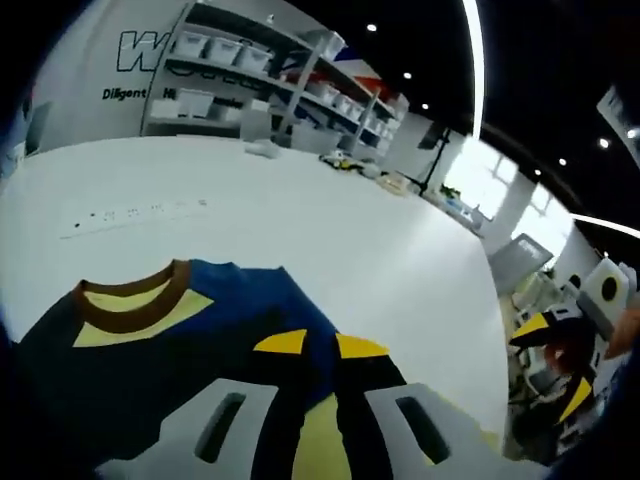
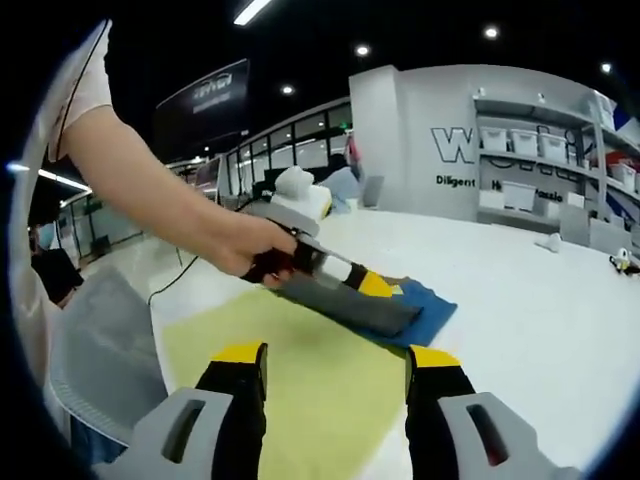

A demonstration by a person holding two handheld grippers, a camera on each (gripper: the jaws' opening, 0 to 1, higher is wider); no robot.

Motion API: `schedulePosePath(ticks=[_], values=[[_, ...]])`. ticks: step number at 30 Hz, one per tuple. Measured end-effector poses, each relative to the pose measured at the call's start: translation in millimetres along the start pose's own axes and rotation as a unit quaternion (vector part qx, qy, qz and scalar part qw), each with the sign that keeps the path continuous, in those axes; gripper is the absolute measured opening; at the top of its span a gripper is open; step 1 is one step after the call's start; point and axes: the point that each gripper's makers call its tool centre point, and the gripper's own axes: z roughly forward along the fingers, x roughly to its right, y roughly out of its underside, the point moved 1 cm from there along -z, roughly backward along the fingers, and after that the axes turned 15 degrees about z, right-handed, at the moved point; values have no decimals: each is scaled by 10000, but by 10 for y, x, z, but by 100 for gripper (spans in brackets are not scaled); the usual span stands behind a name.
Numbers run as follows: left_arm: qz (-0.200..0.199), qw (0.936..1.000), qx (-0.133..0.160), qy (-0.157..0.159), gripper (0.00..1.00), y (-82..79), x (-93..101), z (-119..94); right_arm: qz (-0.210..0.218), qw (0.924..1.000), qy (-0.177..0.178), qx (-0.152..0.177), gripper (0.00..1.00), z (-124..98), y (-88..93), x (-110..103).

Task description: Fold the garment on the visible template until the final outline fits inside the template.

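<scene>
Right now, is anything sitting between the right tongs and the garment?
Nothing visible does. The open right tongs hover over the bare yellow template; the blue garment lies just beyond, with the left tongs on it, held by a hand.

left gripper (image 1: 320, 375): jaws apart, low
right gripper (image 2: 335, 385): jaws apart, nothing held
my left hand (image 2: 250, 250): gripping handle, arm outstretched

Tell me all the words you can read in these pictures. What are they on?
"W": big outlined letters on the grey wall, the rest hidden by shelves.
"Diligent": small line under them; the words after it are too blurred to read.
Dark sign up high: too blurred to read.
Shirt: no words.
</scene>
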Motion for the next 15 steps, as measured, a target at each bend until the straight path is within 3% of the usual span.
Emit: schedulePosePath(ticks=[6, 15], values=[[218, 9997, -37, 129, 9, 147, 96, -338, -67, 9999, -80, -11, 53, 35, 4, -42], [682, 9971, -251, 225, 18, 595, 174, -1192, -315, 9987, -346, -220, 53, 62, 132, -82]])
